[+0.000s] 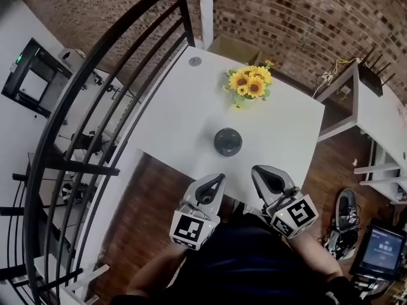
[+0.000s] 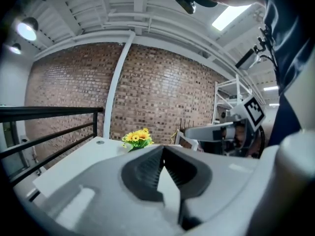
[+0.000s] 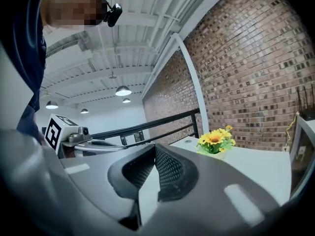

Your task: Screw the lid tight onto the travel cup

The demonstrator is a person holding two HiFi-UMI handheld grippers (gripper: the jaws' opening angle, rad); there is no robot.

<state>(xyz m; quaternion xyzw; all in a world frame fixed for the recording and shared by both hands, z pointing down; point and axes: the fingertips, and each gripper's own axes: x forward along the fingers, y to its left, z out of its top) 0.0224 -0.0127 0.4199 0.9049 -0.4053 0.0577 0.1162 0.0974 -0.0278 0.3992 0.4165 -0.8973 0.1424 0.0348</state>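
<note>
The travel cup (image 1: 227, 141) shows from above as a dark round top, standing near the middle of the white table (image 1: 172, 126). My left gripper (image 1: 219, 178) and right gripper (image 1: 257, 170) hover side by side at the table's near edge, short of the cup and apart from it. Both are shut with nothing between their pads. In the left gripper view the left gripper's (image 2: 162, 149) jaws meet at the tips. The right gripper's (image 3: 155, 146) jaws do the same in its own view. The cup is hidden in both gripper views.
A pot of sunflowers (image 1: 250, 82) stands on the table beyond the cup. A black railing (image 1: 95, 107) runs along the left. A white shelf unit (image 1: 375, 119), shoes (image 1: 343, 221) and a lit screen (image 1: 381, 250) are on the right. A brick wall (image 1: 286, 11) is at the back.
</note>
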